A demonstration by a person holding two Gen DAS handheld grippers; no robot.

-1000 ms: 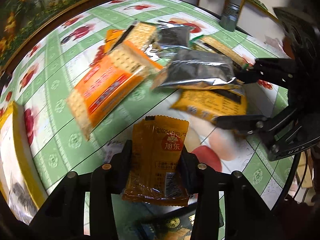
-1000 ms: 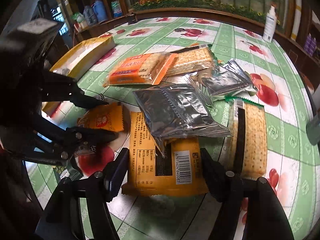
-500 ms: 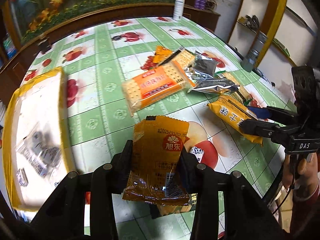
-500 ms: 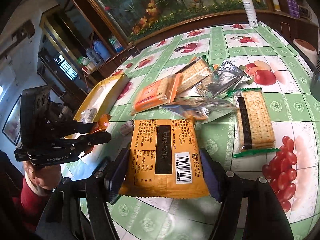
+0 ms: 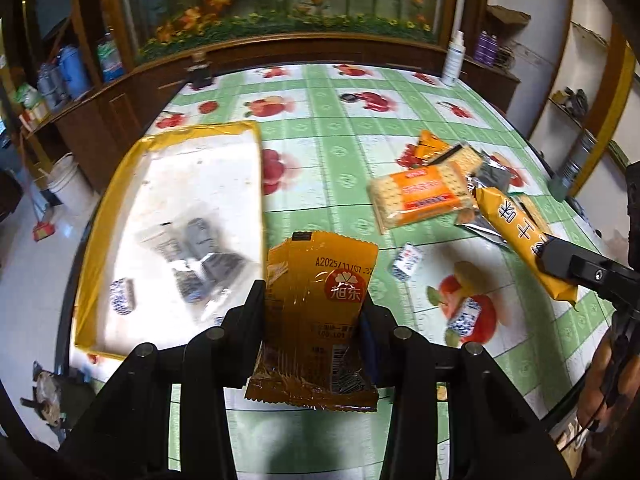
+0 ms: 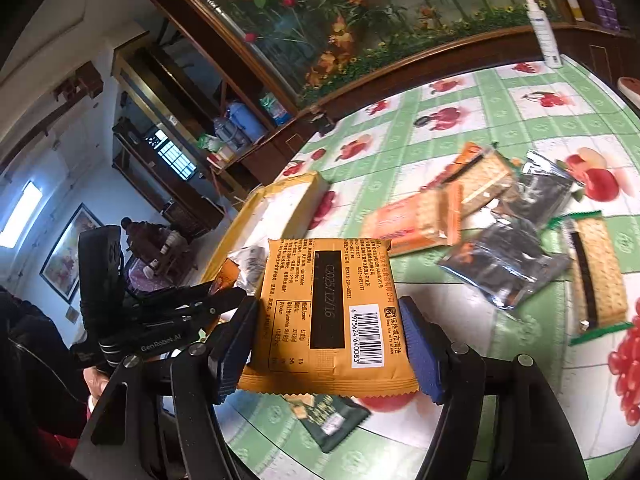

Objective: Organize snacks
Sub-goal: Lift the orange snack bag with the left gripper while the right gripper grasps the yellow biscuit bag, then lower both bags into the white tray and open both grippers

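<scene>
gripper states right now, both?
Left gripper: shut on the small orange sachet.
Right gripper: shut on the yellow snack packet.

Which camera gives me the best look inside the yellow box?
The left wrist view: it looks down into the yellow box, showing its white floor and several small packets. The right wrist view catches only the box's far corner, mostly hidden behind the held orange packet.

Our left gripper and right gripper are matte black frames of flat bars joined by round silver screws behind the fingers. The right one's fingers carry ribbed blue pads. White "GenRobot.AI" lettering runs along the left gripper's side, and below its handle we wear a red sleeve.
</scene>
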